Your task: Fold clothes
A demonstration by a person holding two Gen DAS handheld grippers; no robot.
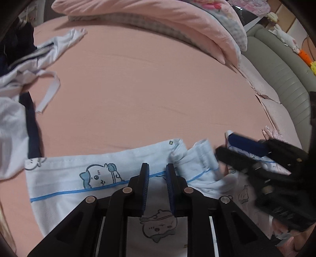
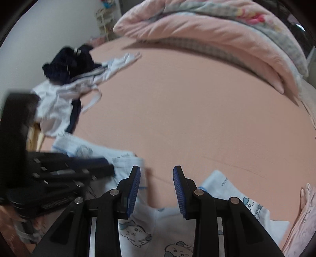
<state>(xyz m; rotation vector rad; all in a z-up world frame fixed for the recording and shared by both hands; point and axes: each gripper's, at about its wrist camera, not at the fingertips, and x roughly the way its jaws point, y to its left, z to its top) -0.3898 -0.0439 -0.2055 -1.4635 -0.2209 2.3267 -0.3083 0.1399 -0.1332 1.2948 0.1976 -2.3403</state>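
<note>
A light-blue garment [image 1: 79, 178] printed with cartoon animals and a blue piping line lies spread on the pink bed sheet [image 1: 138, 89]. My left gripper [image 1: 157, 168] hovers over its upper edge, its jaws a narrow gap apart with nothing between them. To its right a bunched fold [image 1: 197, 156] of the same cloth stands up. My right gripper [image 1: 225, 145] is blurred beside that fold. In the right wrist view the right gripper [image 2: 157, 172] stands open over the garment [image 2: 138, 231] and the sheet, holding nothing. The left gripper [image 2: 107, 165] shows blurred at the left.
A heap of white and navy clothes [image 1: 15, 79] lies at the bed's left side [image 2: 65, 83]. A folded pink quilt [image 1: 148, 15] runs along the back. A grey padded edge [image 1: 276, 69] with plush toys [image 1: 286, 37] borders the right. A pink garment [image 2: 304, 217] lies at the lower right.
</note>
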